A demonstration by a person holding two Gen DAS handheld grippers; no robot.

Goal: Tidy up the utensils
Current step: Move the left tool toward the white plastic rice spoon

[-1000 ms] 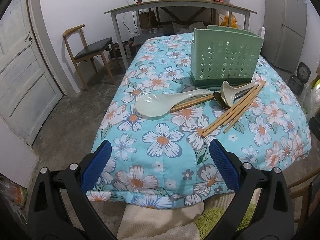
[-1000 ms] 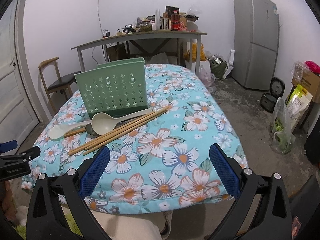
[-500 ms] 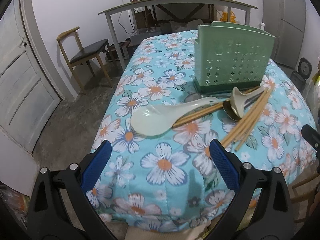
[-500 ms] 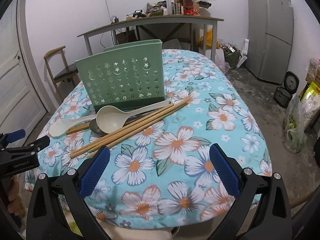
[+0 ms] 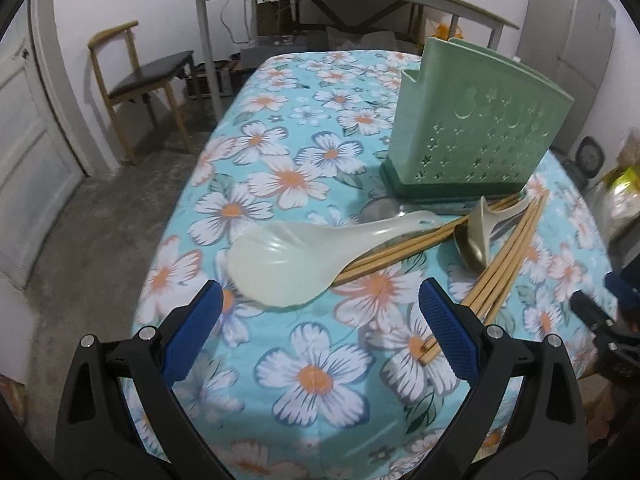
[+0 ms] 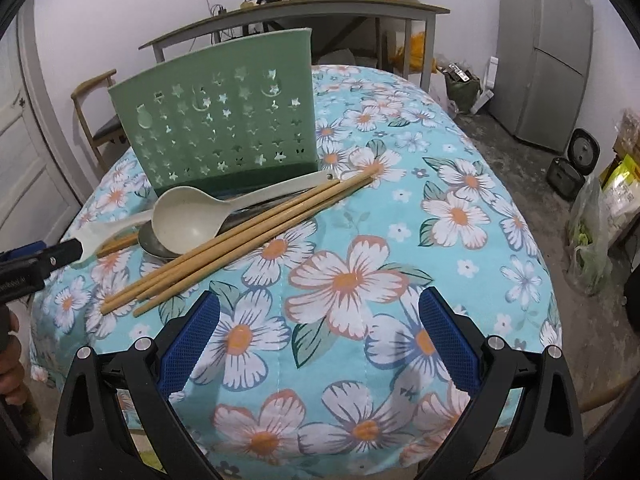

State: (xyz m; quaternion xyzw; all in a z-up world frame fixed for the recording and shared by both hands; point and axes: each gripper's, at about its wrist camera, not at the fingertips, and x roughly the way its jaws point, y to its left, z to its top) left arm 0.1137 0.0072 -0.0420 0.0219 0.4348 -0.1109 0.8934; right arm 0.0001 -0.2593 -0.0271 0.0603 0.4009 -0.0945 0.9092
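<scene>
Left gripper: jaws spread wide, empty, low over the floral cloth, just short of the rice paddle. Paddle lies bowl toward the gripper, handle running back toward the green utensil holder; one pair of chopsticks tucked under it.

Centre: pale ladle rests on a metal spoon, both just in front of the holder, which stands upright on the cloth. A longer bundle of chopsticks lies diagonally beside the ladle, touching it.

Right gripper: jaws spread, empty, over bare cloth, apart from the utensils. Fridge at far right
</scene>
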